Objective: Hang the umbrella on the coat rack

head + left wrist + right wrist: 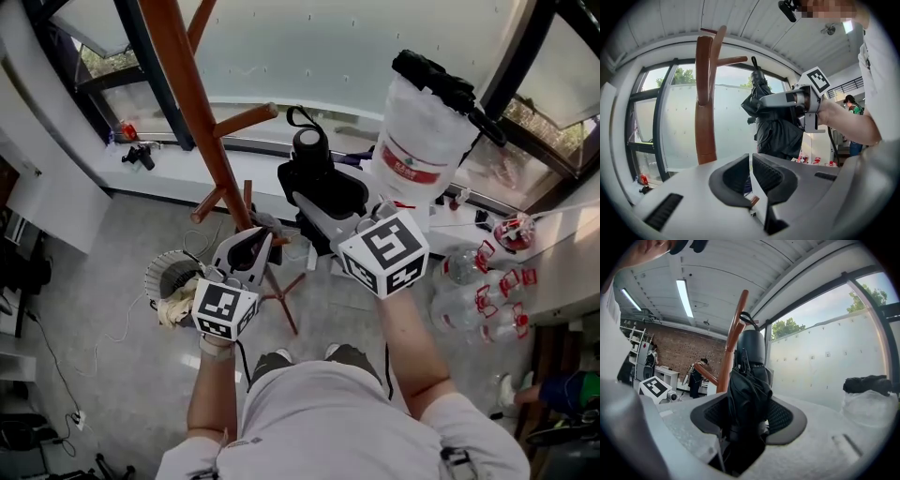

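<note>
The coat rack runs past the head view's top edge.

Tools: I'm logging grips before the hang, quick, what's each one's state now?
Left tool: closed, holding nothing.
Right tool: closed on the black umbrella.

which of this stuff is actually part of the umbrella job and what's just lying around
In the job: umbrella, clamped in the right gripper; coat rack; left gripper, shut with nothing in it.
Lying about: white bag, plastic bottles, floor bin.
</note>
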A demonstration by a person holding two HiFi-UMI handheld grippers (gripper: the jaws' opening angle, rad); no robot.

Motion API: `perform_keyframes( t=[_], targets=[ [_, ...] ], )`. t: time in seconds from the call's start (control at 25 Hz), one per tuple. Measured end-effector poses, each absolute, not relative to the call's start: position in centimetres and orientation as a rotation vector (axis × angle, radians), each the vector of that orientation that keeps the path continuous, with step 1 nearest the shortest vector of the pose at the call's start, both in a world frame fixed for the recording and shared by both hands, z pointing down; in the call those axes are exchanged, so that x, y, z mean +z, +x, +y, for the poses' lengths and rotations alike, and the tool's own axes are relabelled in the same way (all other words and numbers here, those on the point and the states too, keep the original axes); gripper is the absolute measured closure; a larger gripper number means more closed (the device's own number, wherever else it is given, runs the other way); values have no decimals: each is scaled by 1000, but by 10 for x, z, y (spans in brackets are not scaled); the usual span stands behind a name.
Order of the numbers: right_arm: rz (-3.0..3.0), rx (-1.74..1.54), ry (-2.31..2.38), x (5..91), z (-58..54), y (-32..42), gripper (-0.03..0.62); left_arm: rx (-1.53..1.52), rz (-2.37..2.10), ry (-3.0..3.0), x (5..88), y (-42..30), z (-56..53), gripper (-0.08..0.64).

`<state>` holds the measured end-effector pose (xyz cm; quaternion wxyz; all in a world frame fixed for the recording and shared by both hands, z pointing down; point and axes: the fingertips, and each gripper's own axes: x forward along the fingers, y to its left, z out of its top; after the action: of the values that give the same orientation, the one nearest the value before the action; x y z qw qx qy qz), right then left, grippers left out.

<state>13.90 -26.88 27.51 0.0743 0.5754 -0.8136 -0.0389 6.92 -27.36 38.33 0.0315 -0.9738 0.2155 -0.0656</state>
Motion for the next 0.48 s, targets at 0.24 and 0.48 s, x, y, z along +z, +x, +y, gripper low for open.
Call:
perform_keyframes(
  t=[0.24,0.48],
  targets=[
    [-2481,-139,1663,265,-280,127,370,-193,735,-2987,378,62,-278,540],
    [-2480,-142,1612,262,-286,116,370,-177,764,-2981,371,53,-276,540]
  ],
)
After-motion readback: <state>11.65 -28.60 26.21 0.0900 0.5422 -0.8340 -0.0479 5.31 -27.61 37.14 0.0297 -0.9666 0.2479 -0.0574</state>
